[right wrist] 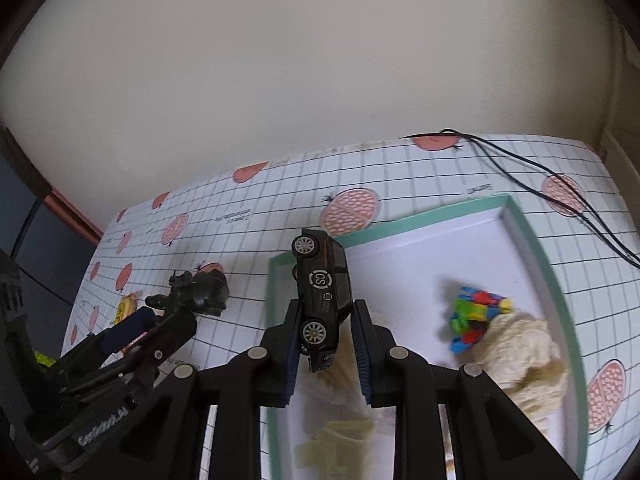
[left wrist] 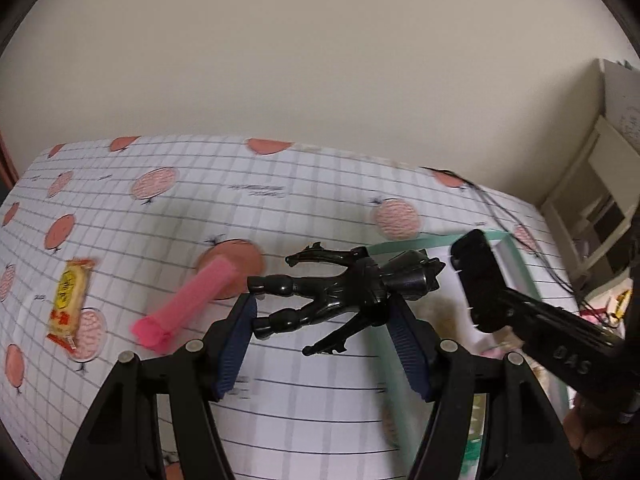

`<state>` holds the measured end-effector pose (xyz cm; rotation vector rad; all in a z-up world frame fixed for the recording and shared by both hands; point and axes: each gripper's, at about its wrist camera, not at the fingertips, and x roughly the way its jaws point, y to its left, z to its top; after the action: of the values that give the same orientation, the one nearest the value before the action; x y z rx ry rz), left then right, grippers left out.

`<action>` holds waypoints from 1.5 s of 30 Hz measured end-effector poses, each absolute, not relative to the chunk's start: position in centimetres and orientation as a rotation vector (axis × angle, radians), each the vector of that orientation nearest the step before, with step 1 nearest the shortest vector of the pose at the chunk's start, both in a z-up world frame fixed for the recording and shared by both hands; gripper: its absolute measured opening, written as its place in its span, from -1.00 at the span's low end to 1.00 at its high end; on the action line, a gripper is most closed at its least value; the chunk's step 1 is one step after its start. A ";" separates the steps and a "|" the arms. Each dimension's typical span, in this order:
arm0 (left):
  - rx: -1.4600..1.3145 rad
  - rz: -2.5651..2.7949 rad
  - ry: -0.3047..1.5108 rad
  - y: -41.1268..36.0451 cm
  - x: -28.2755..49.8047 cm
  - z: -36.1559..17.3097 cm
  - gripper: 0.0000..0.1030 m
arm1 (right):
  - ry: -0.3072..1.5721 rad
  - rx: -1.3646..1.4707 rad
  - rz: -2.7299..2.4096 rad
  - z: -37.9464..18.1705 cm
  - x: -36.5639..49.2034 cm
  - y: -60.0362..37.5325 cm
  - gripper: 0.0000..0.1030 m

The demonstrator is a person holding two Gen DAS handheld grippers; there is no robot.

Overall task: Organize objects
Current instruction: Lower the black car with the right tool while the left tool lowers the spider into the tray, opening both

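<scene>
A black winged action figure (left wrist: 340, 296) lies crosswise between the blue pads of my left gripper (left wrist: 322, 320), which is shut on it above the tablecloth. The same figure (right wrist: 200, 290) shows at the left of the right wrist view. My right gripper (right wrist: 326, 322) is shut on a black toy car (right wrist: 322, 292), held nose-down over the near left corner of a green-rimmed white tray (right wrist: 532, 232). In the left wrist view the car (left wrist: 478, 280) hangs over that tray (left wrist: 516, 256). A pink wrapped stick (left wrist: 192, 300) and a yellow snack packet (left wrist: 70, 300) lie on the cloth at left.
Inside the tray lie a colourful block toy (right wrist: 476, 312), a cream plush (right wrist: 524, 356) and pale yellow pieces (right wrist: 336, 440). Black cables (right wrist: 540, 184) cross the cloth behind the tray. The checked cloth with pink fruit prints (left wrist: 280, 192) meets a beige wall. White shelves (left wrist: 600, 184) stand at right.
</scene>
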<state>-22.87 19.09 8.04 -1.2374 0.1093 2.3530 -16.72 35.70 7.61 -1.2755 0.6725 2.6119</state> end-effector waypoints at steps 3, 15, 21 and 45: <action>-1.223 2.328 0.140 20.8 -21.9 7.8 0.32 | 0.688 -1.260 2.591 7.7 -16.0 37.0 -0.50; -1.174 2.229 0.272 26.8 -17.9 6.1 0.32 | 0.754 -1.202 2.531 8.1 -13.5 41.3 -0.50; -1.178 2.207 0.324 28.0 -17.3 5.6 0.32 | 0.702 -1.232 2.501 7.6 -13.5 41.6 -0.50; -1.228 2.196 0.213 26.5 -18.5 6.9 0.34 | 0.738 -1.208 2.469 8.1 -13.4 42.1 -0.22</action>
<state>-18.53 26.52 6.88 -1.2280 0.2134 2.1958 -13.35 42.08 8.12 -1.2083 0.7385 2.4691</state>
